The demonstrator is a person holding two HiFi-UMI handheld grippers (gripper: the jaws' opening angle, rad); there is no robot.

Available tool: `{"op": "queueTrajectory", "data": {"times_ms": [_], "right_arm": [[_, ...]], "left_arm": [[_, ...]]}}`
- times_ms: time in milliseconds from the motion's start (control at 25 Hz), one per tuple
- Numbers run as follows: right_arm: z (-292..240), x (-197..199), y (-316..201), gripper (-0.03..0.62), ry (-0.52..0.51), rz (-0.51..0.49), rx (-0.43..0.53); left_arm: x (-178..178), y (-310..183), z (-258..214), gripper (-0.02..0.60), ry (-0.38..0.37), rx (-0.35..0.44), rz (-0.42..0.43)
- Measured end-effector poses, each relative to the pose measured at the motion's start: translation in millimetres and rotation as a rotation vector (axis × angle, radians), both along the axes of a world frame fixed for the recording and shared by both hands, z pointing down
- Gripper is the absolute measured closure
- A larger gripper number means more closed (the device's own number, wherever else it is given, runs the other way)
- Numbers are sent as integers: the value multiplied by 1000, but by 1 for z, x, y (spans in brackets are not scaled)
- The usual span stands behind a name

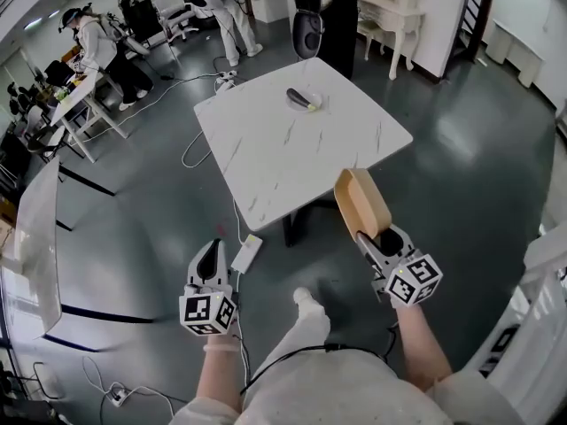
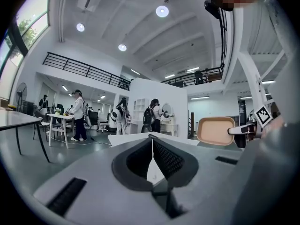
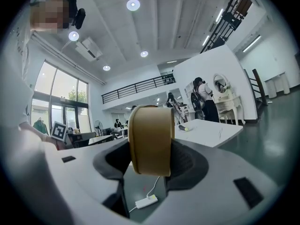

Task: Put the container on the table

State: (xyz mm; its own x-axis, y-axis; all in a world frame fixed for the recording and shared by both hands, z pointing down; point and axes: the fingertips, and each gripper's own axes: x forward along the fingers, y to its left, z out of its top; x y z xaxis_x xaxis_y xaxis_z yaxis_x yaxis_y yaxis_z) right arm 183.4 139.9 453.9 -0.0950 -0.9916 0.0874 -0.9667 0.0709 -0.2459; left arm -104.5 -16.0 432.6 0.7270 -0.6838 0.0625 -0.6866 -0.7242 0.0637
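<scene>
My right gripper (image 1: pixel 372 234) is shut on a tan, shallow container (image 1: pixel 361 202), held on edge just off the near right side of the white marble-patterned table (image 1: pixel 266 140). In the right gripper view the container (image 3: pixel 151 139) fills the gap between the jaws, and the table (image 3: pixel 211 131) lies beyond it to the right. My left gripper (image 1: pixel 211 260) hangs low over the floor to the left of my leg, shut with nothing in it; its pads (image 2: pixel 159 156) meet in the left gripper view, where the container (image 2: pixel 215 130) shows at the right.
A small dark object (image 1: pixel 304 99) lies on the table's far side. A white power strip (image 1: pixel 246 253) with a cable lies on the floor by the table's near corner. Other people work at desks (image 1: pixel 84 96) at the far left, and a white dresser (image 1: pixel 390 11) stands behind the table.
</scene>
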Motion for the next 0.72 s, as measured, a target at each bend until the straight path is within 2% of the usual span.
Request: {"op": "queueTrajectory", "data": {"times_ms": [360,720], "right_arm": [[7,27,-67,367,-25,-28,-39],[18,43,-141,367,-37,-85,-83]], "left_arm": [[37,-59,11,574,-11,-38,2],[55,-128,18,574,-2,-61,-42]]}}
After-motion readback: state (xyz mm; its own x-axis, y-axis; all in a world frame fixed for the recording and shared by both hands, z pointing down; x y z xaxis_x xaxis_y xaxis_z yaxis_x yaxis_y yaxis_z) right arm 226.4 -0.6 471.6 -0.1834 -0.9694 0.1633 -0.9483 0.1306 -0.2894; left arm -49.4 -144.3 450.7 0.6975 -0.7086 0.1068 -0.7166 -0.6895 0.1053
